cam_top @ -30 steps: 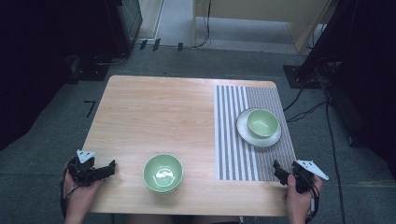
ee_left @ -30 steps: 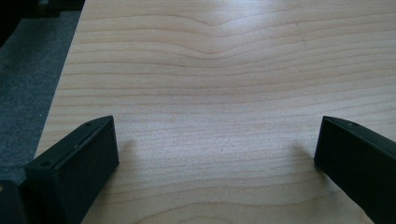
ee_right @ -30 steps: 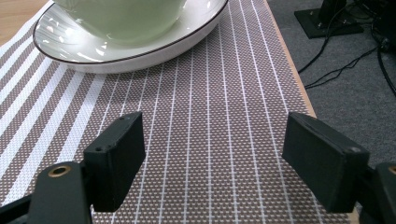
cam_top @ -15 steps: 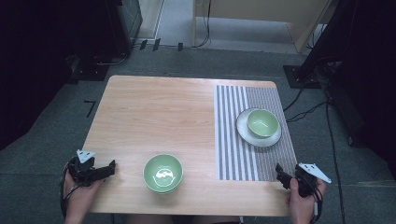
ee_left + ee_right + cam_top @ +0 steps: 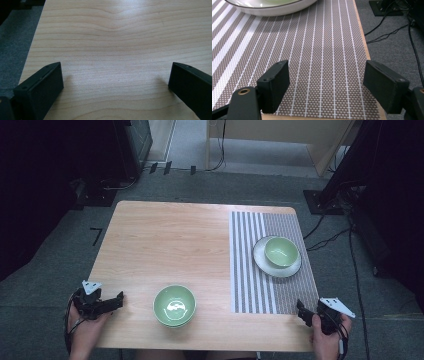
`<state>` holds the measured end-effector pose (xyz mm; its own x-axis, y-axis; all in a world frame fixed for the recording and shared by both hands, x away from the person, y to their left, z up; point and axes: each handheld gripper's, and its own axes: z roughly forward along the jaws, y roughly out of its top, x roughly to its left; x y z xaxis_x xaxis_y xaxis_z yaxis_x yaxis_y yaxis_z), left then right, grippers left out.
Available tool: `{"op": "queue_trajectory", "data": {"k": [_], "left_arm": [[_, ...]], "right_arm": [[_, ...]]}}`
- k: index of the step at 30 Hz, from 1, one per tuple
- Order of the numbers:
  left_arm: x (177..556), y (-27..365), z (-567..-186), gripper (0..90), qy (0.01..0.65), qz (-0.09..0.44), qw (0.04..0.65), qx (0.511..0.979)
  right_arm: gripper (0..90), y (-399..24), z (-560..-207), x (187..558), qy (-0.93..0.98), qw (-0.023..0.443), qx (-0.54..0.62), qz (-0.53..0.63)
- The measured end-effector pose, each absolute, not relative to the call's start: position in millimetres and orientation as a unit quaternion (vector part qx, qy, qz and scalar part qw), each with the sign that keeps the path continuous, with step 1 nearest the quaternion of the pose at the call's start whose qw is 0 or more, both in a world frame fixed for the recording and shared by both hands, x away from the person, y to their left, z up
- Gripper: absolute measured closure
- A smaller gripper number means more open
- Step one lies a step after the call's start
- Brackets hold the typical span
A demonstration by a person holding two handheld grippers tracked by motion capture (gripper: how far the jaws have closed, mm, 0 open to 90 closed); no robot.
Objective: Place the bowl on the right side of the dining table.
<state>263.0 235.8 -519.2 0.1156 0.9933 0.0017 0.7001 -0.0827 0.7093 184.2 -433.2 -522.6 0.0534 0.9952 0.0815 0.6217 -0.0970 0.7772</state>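
The round pale-green ceramic bowl (image 5: 174,305) sits at six o'clock on the light wooden bench (image 5: 165,240), empty. The left hand-held gripper (image 5: 119,300), jaws wide, rests at its nine o'clock; the right hand-held gripper (image 5: 301,310), also wide, waits on the brown striped woven mat (image 5: 250,270). I'd approach the rim level and close gently, since glazed ceramic slips.

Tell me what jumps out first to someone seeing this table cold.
Two pale green bowls stand out: one bare bowl sits on the wood near the front edge, the other bowl rests on a white plate on the striped placemat at the right. At the near corners, the left tongs and right tongs are both open and hold nothing.
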Motion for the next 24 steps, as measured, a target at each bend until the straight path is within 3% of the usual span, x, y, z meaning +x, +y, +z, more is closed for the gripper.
{"op": "queue_trajectory", "data": {"k": [24], "left_arm": [[263.1, 235.8, -519.2, 0.0, 0.614, 0.256, 0.286, 0.690]], "right_arm": [[20.7, -429.8, -524.4, 184.5, 0.637, 0.281, 0.655, 0.295]]}}
